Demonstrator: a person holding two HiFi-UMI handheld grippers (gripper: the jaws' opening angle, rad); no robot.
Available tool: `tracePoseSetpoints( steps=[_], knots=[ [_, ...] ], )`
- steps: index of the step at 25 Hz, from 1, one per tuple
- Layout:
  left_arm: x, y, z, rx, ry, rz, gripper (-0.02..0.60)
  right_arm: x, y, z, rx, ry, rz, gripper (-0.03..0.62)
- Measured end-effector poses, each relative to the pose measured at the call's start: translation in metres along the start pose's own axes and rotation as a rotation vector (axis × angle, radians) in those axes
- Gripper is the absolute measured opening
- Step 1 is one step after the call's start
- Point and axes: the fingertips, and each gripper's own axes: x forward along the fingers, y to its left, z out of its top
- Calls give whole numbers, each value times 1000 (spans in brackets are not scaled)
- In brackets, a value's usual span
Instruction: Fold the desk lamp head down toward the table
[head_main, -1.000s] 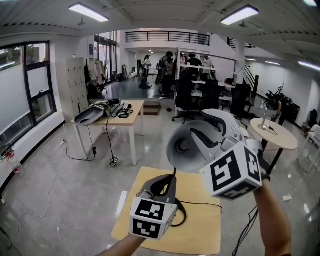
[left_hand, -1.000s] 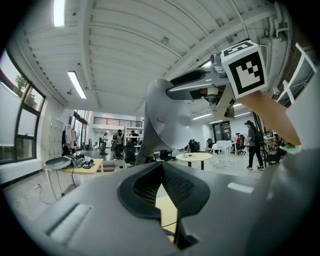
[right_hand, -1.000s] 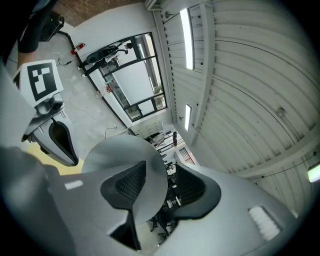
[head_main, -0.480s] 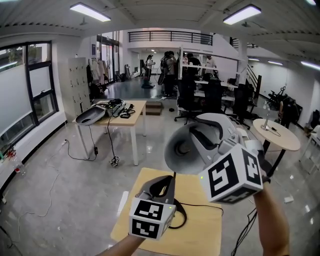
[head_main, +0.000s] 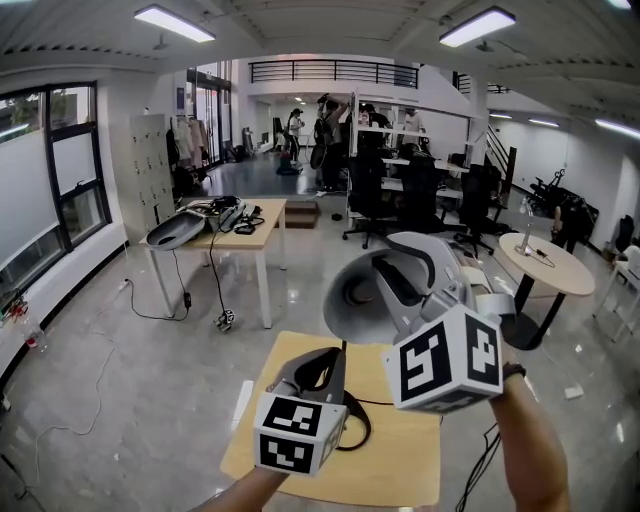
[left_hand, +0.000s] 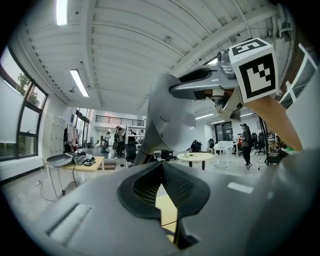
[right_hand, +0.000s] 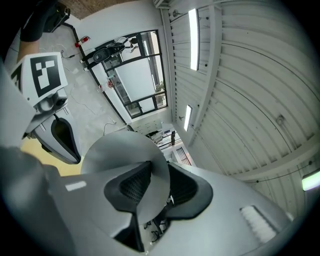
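Desk lamp head (head_main: 365, 295): raised above table (head_main: 400, 470) | thin, stiff, likely light, slick; rim (right_hand: 125, 145) suits gripping | right hand-held gripper (right_hand: 157, 185) clamped on rim, jaws just closed in | left hand-held gripper (left_hand: 161, 182) slightly apart, beside stem (left_hand: 141, 152)

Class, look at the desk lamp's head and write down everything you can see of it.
The lamp head is a matt grey cone-shaped shade, seemingly metal or plastic. Its wide mouth is turned toward the head view and shows a darker socket inside. It is raised above the wooden table on a slim stem. The right gripper, whose jaws have just been closing, pinches the shade's rim between its pads.
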Motion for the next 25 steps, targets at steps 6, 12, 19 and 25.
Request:
tracePoseSetpoints(
  steps=[6, 12, 19, 25],
  knots=[
    [-63, -4, -37, 1, 9, -3, 9, -39, 51, 29, 14, 21, -38, 115],
    [-118, -30, -61, -13, 15, -15, 9, -90, 80, 46, 22, 42, -66, 115],
    [-182, -50, -59, -22, 25, -26, 9, -138, 91, 81, 22, 50, -102, 115],
    [-206, -53, -100, -25, 27, -28, 9, -155, 138, 79, 20, 71, -129, 114]
  ],
)
